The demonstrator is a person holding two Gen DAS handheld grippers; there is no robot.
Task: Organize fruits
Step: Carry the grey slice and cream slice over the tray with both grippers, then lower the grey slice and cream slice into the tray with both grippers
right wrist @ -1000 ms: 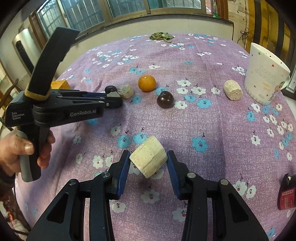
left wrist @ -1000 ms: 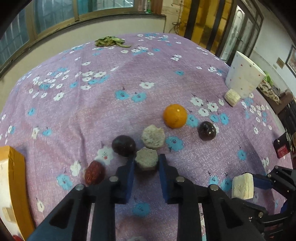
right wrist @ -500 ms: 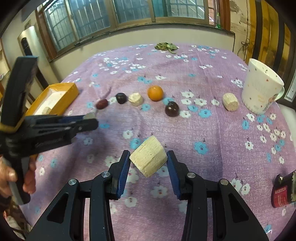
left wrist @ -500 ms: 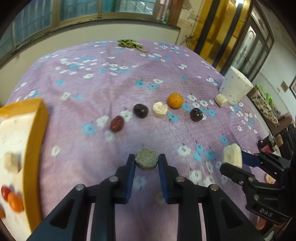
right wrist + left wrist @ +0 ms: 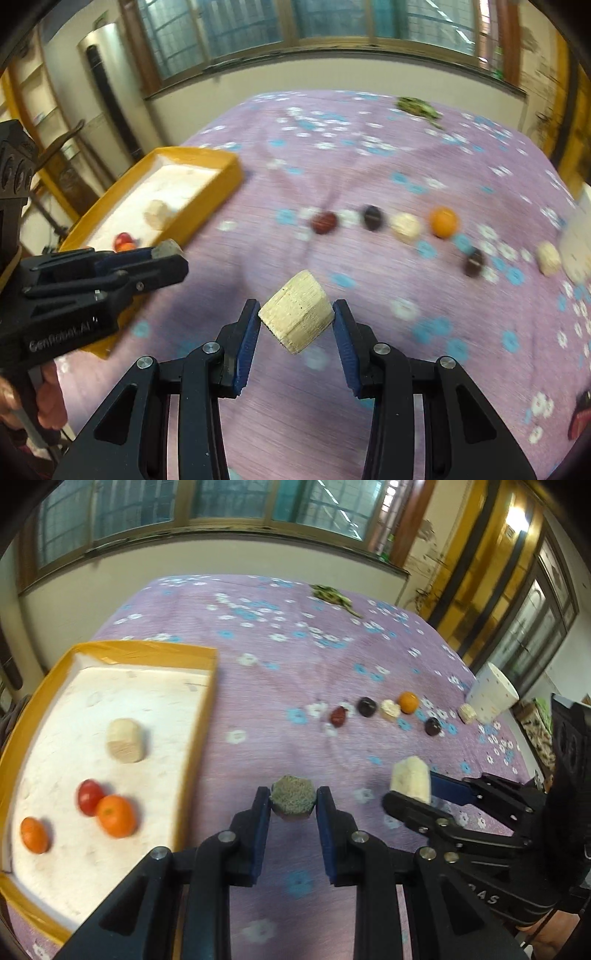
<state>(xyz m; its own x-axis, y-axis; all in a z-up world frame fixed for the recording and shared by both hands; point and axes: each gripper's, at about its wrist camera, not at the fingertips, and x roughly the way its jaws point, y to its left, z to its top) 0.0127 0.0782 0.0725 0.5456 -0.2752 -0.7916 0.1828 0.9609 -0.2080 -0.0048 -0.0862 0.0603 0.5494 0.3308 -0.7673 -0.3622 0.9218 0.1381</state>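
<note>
My left gripper (image 5: 293, 803) is shut on a grey hexagonal piece (image 5: 293, 798), held above the purple cloth just right of the orange tray (image 5: 199, 716). My right gripper (image 5: 297, 325) is shut on a pale hexagonal block (image 5: 297, 318), which also shows in the left wrist view (image 5: 410, 780). The tray holds a pale block (image 5: 124, 740), a red fruit (image 5: 89, 796) and two oranges (image 5: 115, 816). Farther out on the cloth lie in a row a red date (image 5: 338, 716), a dark fruit (image 5: 366, 706), a pale piece (image 5: 390, 709), an orange (image 5: 408, 702) and another dark fruit (image 5: 432, 726).
A white spotted cup (image 5: 493, 694) stands at the right with a pale block (image 5: 467, 713) beside it. Green leaves (image 5: 332, 595) lie at the far edge. A hand (image 5: 48, 402) grips the left tool. A red and black object (image 5: 581, 413) lies near the right edge.
Both grippers have swung left and risen with their pieces still gripped. The orange tray has come into full view, and the row of fruit has receded to the right.
</note>
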